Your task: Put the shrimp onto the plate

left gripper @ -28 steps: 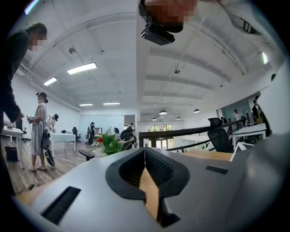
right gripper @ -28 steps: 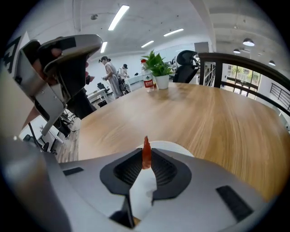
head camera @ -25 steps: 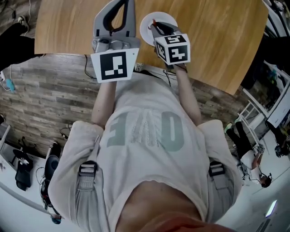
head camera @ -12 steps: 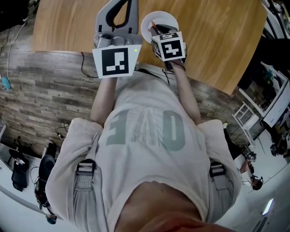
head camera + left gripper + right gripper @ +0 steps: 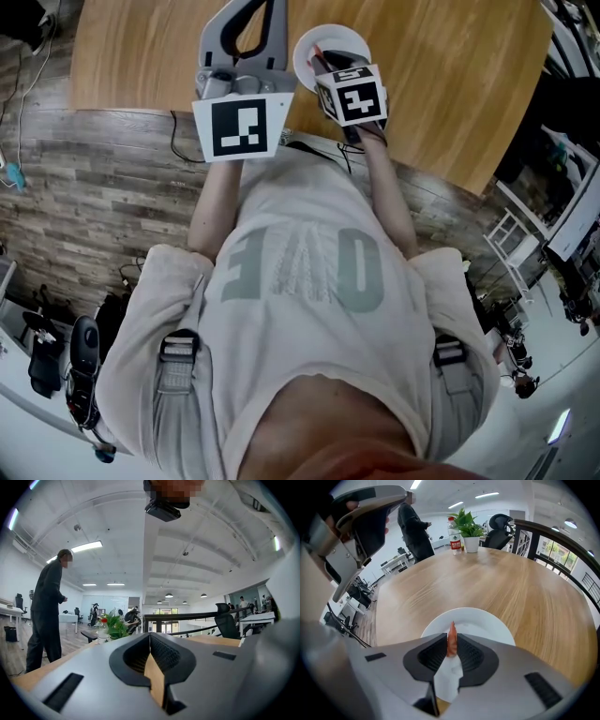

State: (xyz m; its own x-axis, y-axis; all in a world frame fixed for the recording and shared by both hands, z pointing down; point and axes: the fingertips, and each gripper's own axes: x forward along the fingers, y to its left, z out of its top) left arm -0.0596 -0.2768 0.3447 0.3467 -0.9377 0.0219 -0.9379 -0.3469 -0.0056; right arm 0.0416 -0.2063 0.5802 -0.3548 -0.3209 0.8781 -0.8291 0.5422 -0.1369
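The right gripper has its jaws pinched narrow on the shrimp, whose orange tail pokes up between them, over the near part of the white plate. Over the last second it has crept forward above that plate and has since all but halted, so I judge the carry complete, with only lowering and release outstanding. The left gripper, raised to the left of the plate above the wooden table, is closed on nothing and idle.

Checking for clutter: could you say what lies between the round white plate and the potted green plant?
Bare wooden tabletop only, seen in the right gripper view.
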